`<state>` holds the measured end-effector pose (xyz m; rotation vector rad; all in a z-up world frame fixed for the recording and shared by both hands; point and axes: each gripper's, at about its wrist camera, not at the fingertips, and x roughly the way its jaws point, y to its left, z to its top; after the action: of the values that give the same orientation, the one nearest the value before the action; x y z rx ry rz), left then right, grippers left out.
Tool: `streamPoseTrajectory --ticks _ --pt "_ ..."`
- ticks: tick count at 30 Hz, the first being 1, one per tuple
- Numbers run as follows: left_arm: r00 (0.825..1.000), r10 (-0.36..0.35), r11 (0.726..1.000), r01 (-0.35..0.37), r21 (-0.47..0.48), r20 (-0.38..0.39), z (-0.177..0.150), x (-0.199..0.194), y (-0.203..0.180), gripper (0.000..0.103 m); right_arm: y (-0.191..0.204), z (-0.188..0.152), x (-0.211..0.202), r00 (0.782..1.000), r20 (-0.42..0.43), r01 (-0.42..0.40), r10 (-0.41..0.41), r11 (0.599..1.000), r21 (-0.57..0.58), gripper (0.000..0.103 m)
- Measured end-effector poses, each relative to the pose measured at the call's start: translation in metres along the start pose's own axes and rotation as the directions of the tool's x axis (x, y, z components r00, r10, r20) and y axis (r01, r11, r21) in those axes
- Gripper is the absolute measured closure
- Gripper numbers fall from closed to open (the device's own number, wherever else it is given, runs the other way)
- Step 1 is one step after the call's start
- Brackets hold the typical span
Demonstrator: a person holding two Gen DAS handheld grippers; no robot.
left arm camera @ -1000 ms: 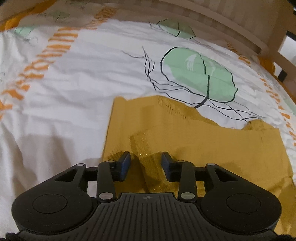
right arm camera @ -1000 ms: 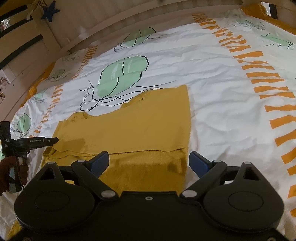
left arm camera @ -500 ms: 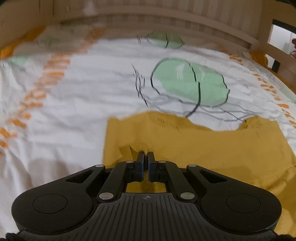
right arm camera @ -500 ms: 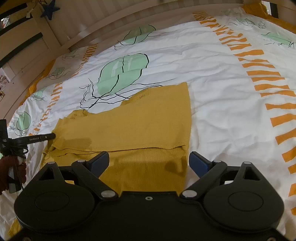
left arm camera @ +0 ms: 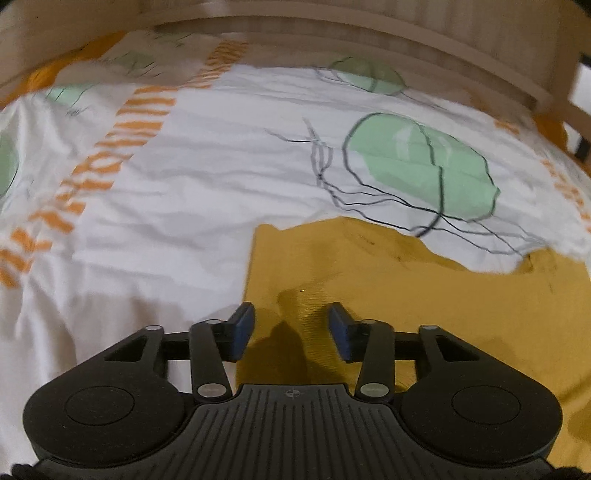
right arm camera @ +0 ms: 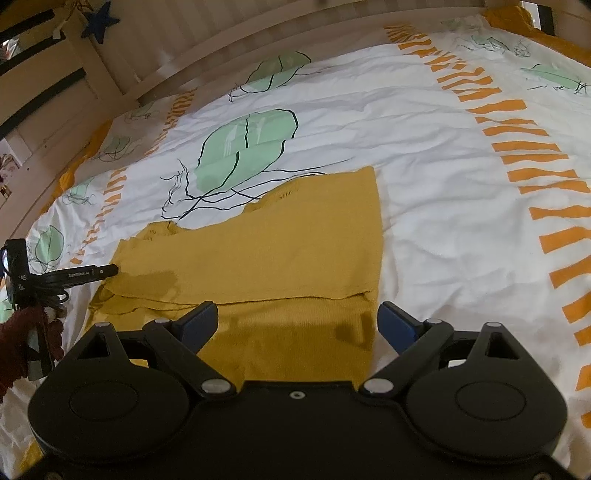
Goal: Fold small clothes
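Observation:
A mustard-yellow knit garment (right arm camera: 280,254) lies partly folded on the bed; it also shows in the left wrist view (left arm camera: 424,295). My left gripper (left arm camera: 291,326) is open just above its left end, with a raised fabric fold (left arm camera: 314,306) between the blue pads and nothing held. My right gripper (right arm camera: 297,323) is wide open over the garment's near edge, empty. The left gripper's tip (right arm camera: 96,273) shows at the garment's left end in the right wrist view.
The bed is covered by a white duvet (right arm camera: 424,147) with green leaf prints and orange stripes. A wooden slatted bed frame (left arm camera: 332,44) runs along the far side. A blue star (right arm camera: 100,20) hangs on the frame at the upper left.
My left gripper shut on the garment's fold half a second ago and has now opened again, shifted a little left. The right gripper stayed open and almost still.

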<state>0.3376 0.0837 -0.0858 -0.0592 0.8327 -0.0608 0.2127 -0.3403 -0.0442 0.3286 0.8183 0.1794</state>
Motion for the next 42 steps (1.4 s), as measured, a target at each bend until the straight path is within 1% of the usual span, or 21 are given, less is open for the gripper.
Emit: streamPoseTrajectory --ticks 3,8,10,19,21,24,25,26,27,28,30,31,32,34,35,36,37,38,40,41,42 --pt "1.0 0.003 1.0 -0.003 -0.013 0.002 -0.005 -0.005 0.002 0.06 0.001 0.0 0.0 1.0 -0.001 -0.002 0.002 1.0 -0.003 0.009" --pt "0.999 -0.019 0.996 0.022 0.086 -0.039 -0.02 -0.008 -0.012 0.059 0.002 -0.001 0.002 1.0 -0.011 -0.004 0.004 1.0 -0.009 0.009" --pt "0.999 -0.025 0.993 0.029 0.116 -0.035 -0.023 -0.011 -0.016 0.059 0.002 -0.001 0.003 1.0 -0.014 -0.004 0.004 1.0 -0.01 0.009" --pt "0.998 -0.04 0.985 0.047 0.167 -0.043 -0.014 -0.003 -0.029 0.059 0.003 -0.002 0.005 1.0 -0.023 -0.003 0.002 1.0 -0.016 0.009" --pt "0.996 -0.056 0.985 0.065 0.158 -0.063 -0.011 0.003 -0.03 0.059 0.004 -0.002 0.005 1.0 -0.024 -0.003 0.003 1.0 -0.016 0.009" --pt "0.994 -0.088 0.989 0.096 0.114 -0.072 -0.006 0.009 -0.028 0.059 0.004 -0.002 0.005 1.0 -0.024 -0.003 0.003 1.0 -0.015 0.009" --pt "0.993 -0.097 0.99 0.104 0.099 -0.07 -0.004 0.01 -0.027 0.061 0.004 -0.002 0.005 1.0 -0.024 -0.003 0.003 1.0 -0.016 0.009" --pt "0.992 -0.106 0.99 0.112 0.09 -0.065 -0.004 0.009 -0.026 0.078 0.004 -0.002 0.005 1.0 -0.024 -0.004 0.003 1.0 -0.016 0.009" --pt "0.992 -0.112 0.989 0.117 0.095 -0.057 -0.004 0.007 -0.027 0.09 0.004 -0.002 0.006 1.0 -0.024 -0.003 0.003 1.0 -0.016 0.009" --pt "0.993 -0.108 0.987 0.112 0.117 -0.042 -0.004 0.003 -0.031 0.096 0.004 -0.002 0.006 1.0 -0.024 -0.004 0.003 1.0 -0.016 0.009" --pt "0.997 -0.077 0.973 0.07 0.218 0.026 -0.007 -0.01 -0.045 0.096 0.004 -0.002 0.006 1.0 -0.025 -0.004 0.003 1.0 -0.015 0.009" --pt "0.995 -0.068 0.956 0.044 0.289 0.073 -0.01 -0.019 -0.054 0.096 0.004 -0.002 0.006 1.0 -0.024 -0.004 0.003 1.0 -0.015 0.009" --pt "0.991 -0.062 0.932 0.014 0.363 0.121 -0.014 -0.028 -0.063 0.096 0.004 -0.002 0.006 1.0 -0.024 -0.003 0.003 1.0 -0.015 0.009" --pt "0.981 -0.056 0.892 -0.035 0.451 0.187 -0.017 -0.039 -0.074 0.095 0.004 -0.002 0.006 1.0 -0.025 -0.003 0.003 1.0 -0.016 0.009" --pt "0.979 -0.046 0.881 -0.054 0.469 0.198 -0.017 -0.04 -0.076 0.093 0.004 -0.003 0.006 1.0 -0.025 -0.003 0.002 1.0 -0.016 0.009" --pt "0.982 -0.03 0.878 -0.064 0.474 0.187 -0.015 -0.035 -0.076 0.091 0.004 -0.003 0.006 1.0 -0.026 -0.003 0.002 1.0 -0.016 0.009" --pt "0.987 0.003 0.884 -0.077 0.461 0.159 -0.011 -0.028 -0.073 0.081 0.004 -0.003 0.006 1.0 -0.027 -0.003 0.003 1.0 -0.016 0.009" --pt "0.991 0.059 0.898 -0.107 0.428 0.123 -0.008 -0.018 -0.067 0.067 0.005 -0.004 0.006 1.0 -0.027 -0.004 0.003 1.0 -0.017 0.009" --pt "0.989 0.132 0.934 -0.147 0.327 0.069 0.0 -0.003 -0.051 0.065 0.006 -0.005 0.006 1.0 -0.027 -0.004 0.004 1.0 -0.018 0.009" --pt "0.988 0.146 0.951 -0.155 0.267 0.054 0.002 0.0 -0.042 0.065 0.006 -0.005 0.006 1.0 -0.026 -0.004 0.004 1.0 -0.018 0.009" --pt "0.987 0.152 0.962 -0.159 0.223 0.048 0.003 0.002 -0.036 0.065 0.006 -0.005 0.005 1.0 -0.025 -0.005 0.004 1.0 -0.016 0.009"
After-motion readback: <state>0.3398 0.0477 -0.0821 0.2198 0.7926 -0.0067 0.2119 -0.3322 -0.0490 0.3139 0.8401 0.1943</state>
